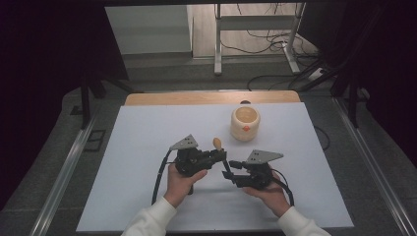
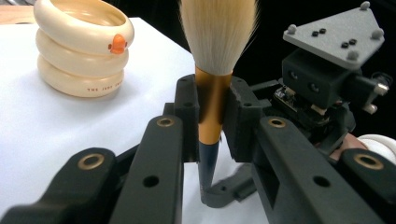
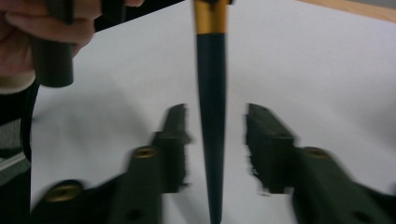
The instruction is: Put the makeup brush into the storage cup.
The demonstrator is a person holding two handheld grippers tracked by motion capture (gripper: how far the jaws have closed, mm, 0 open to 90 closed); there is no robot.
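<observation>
We see a makeup brush [image 2: 211, 100] clamped upright in the left gripper [image 2: 211, 114], whose matte black jaws press on the brush's smooth gold metal ferrule from both sides. Above the ferrule the soft cream bristles fan out thick and round; below it the glossy dark handle tapers to a slim point. The right gripper [image 3: 214, 140] sits just beside the left gripper, its ridged black jaws spread apart on either side of that tapered handle, a visible gap on each side, gripping nothing. In the high view the brush [image 1: 218, 144] stands between the left gripper [image 1: 216, 156] and the right gripper [image 1: 231, 169], above the white table cover [image 1: 147, 147]. Beyond the left gripper, well apart from it, rests a cream holder [image 1: 245, 123] shaped like stacked rounded rings, smooth and matte, with a small orange beak-like knob on its wall and an open hollow top.
</observation>
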